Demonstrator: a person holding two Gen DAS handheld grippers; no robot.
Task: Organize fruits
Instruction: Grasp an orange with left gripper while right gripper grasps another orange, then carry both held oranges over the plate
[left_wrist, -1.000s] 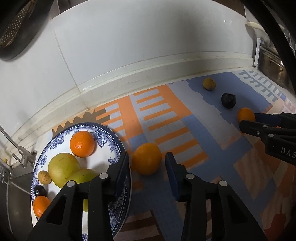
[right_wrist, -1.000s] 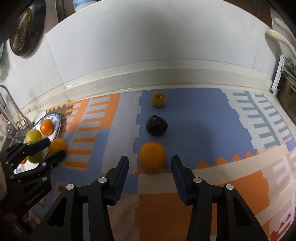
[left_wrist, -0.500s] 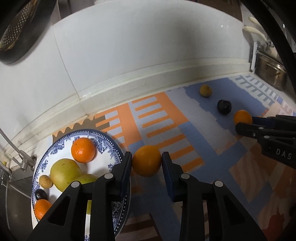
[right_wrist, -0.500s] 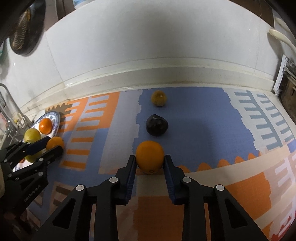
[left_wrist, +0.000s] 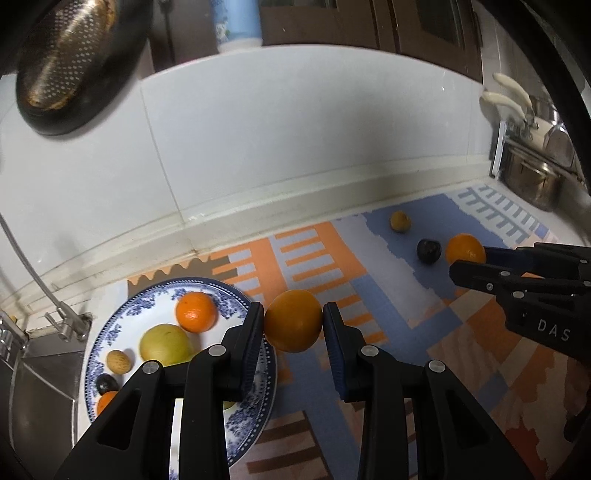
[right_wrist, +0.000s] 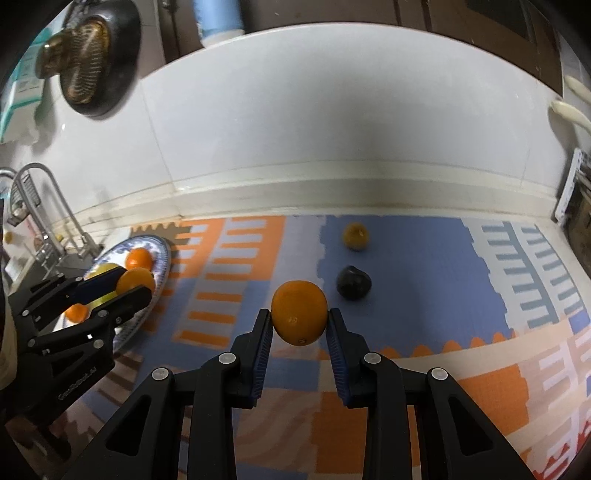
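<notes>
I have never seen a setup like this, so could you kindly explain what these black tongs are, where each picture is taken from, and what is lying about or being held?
There is no robot here: a person holds a two-finger gripper in each hand, and each carries a wide-angle camera looking along its fingers.

The left camera's picture shows the left gripper shut on an orange, beside a blue-patterned plate. The plate already holds other fruit, among them another orange and a yellow-green fruit.

The right camera's picture shows the right gripper shut on a second orange. Behind it, a dark fruit and a small yellow fruit lie on the patterned mat.

Each gripper also appears at the edge of the other's picture. Both sets of jaws have just closed on their oranges, which look lifted off the mat.
</notes>
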